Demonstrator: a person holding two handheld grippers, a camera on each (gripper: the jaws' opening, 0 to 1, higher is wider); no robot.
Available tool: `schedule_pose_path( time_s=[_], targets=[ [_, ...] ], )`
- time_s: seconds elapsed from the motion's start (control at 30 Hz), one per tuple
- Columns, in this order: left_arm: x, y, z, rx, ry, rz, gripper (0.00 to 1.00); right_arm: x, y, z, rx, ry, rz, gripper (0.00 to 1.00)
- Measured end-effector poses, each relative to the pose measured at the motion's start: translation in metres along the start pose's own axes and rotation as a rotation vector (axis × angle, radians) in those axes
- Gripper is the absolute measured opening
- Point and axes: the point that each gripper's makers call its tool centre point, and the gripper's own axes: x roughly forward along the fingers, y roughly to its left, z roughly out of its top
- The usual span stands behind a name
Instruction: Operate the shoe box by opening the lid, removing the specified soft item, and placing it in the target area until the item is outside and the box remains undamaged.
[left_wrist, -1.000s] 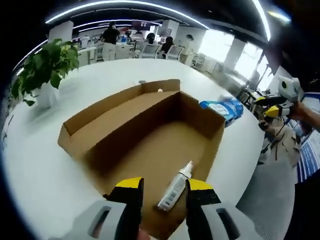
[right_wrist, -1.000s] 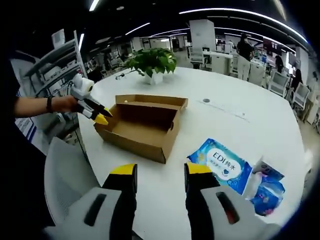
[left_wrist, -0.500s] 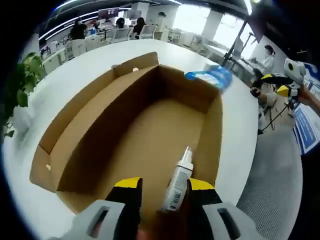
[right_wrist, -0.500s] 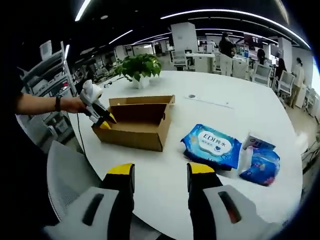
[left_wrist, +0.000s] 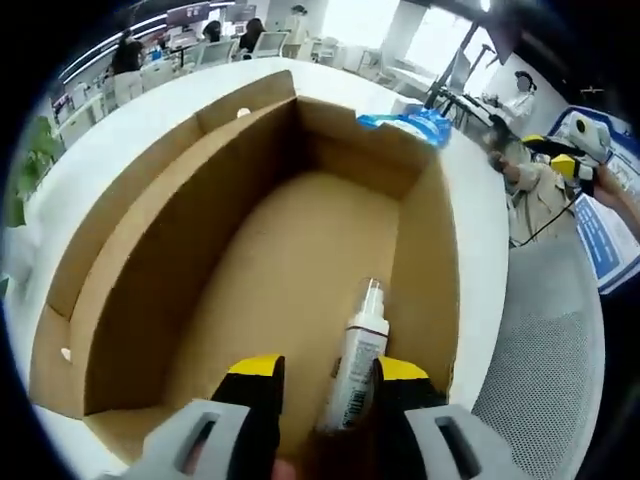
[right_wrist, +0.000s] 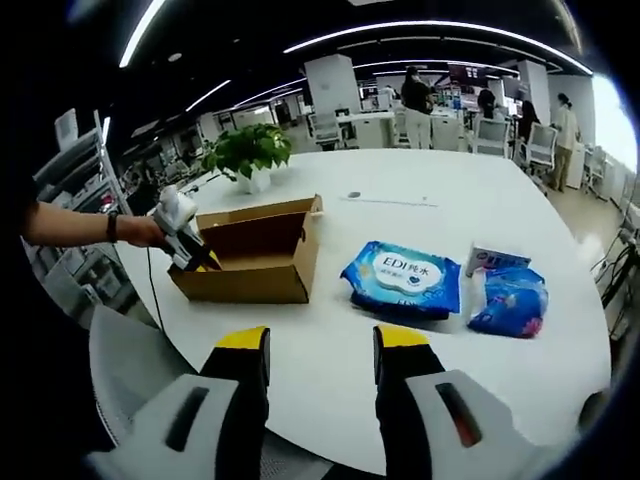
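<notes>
My desk (right_wrist: 560, 330) is white and round. A blue wipes pack (right_wrist: 402, 279) lies flat on it, a smaller blue packet (right_wrist: 510, 300) just beside it. A potted plant (right_wrist: 246, 153) stands at the far edge. Office chairs (right_wrist: 538, 146) and standing people (right_wrist: 413, 95) behind. A grey mesh chair (left_wrist: 545, 385) sits near the desk edge.

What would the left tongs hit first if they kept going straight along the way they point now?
Most likely the small spray bottle, lying on the floor of the open cardboard box right between the open left tongs. Depth is hard to judge; they may already be around it.
</notes>
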Motion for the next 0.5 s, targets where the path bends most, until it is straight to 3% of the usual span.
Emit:
schedule_pose_path(
  time_s=[0.23,0.5],
  targets=[
    [0.0002,-0.0034,0.002,0.014,0.004,-0.021,0.35,0.0004,0.003,-0.0013,0.01,-0.002,0.0,0.39],
    [0.0068,-0.0094,0.0076,-0.024,-0.01,-0.062,0.35,0.0033,0.0038,0.0018,0.006,0.002,0.005,0.39]
  ],
)
